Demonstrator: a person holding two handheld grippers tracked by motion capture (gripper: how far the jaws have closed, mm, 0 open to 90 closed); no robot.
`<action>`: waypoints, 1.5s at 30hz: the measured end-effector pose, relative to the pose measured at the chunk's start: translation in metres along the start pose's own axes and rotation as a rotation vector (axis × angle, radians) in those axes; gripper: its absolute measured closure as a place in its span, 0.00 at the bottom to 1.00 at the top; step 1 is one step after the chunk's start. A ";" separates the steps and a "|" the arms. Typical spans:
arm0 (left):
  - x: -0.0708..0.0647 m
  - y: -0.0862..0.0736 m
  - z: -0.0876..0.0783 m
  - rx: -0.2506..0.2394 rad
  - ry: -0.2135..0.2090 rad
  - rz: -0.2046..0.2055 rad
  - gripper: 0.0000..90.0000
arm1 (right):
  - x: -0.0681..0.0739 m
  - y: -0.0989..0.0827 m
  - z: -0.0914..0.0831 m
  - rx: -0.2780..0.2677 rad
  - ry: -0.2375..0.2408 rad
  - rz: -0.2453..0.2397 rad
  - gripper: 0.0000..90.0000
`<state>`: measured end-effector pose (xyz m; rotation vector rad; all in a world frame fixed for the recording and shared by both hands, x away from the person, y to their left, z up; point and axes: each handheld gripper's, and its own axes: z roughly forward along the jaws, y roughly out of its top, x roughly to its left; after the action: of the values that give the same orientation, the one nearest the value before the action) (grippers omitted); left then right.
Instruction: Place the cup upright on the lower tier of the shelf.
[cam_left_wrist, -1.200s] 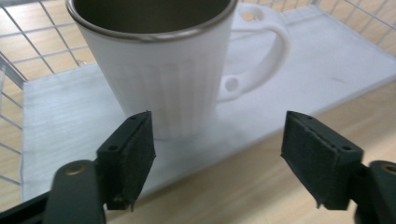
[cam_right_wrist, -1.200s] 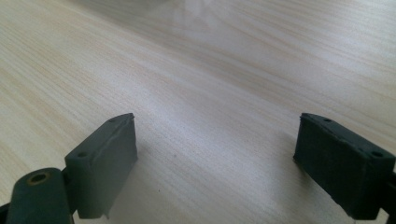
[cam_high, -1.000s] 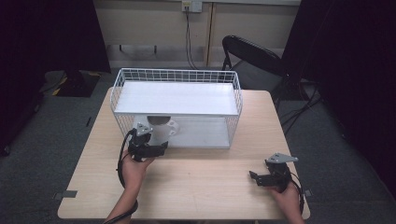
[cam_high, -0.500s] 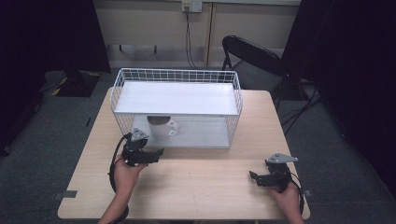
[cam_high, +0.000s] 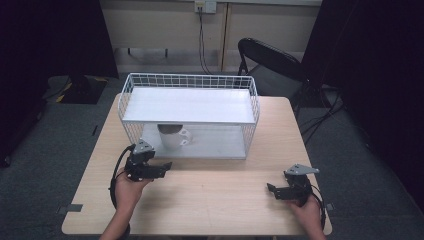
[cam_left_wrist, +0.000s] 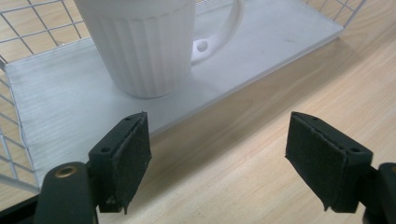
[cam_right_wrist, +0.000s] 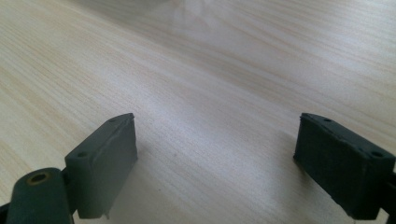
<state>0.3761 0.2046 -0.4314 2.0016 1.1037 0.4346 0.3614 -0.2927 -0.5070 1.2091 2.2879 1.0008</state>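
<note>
A white ribbed mug (cam_high: 172, 136) (cam_left_wrist: 144, 44) stands upright on the lower white shelf (cam_high: 215, 145) (cam_left_wrist: 60, 100) of a white wire rack (cam_high: 190, 82), its handle to the right. My left gripper (cam_high: 161, 169) (cam_left_wrist: 219, 156) is open over the wooden table, just in front of the shelf's edge and apart from the mug, with nothing between its jaws. Near the table's front right corner my right gripper (cam_high: 272, 190) (cam_right_wrist: 217, 161) is open too, low over bare wood, holding nothing.
The rack has a white upper shelf (cam_high: 187, 106) and wire sides, and takes up the back half of the wooden table (cam_high: 210, 200). A black folding chair (cam_high: 272, 62) stands behind the table at the right. Dark curtains flank the scene.
My left gripper has drawn back toward the person, away from the rack, leaving the mug standing on the lower shelf. The right gripper has stayed put.
</note>
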 end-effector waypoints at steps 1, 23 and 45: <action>0.001 -0.001 -0.001 0.005 -0.004 0.001 0.24 | 0.000 0.000 0.000 0.000 0.000 0.000 0.13; 0.015 -0.024 -0.022 -0.004 -0.033 -0.004 0.23 | 0.000 0.000 0.000 0.000 0.000 0.000 0.13; 0.031 -0.048 -0.038 -0.013 -0.035 -0.016 0.22 | 0.000 0.000 0.000 -0.001 0.000 0.000 0.13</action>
<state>0.3440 0.2628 -0.4471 1.9807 1.0923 0.3955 0.3613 -0.2927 -0.5072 1.2088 2.2868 1.0014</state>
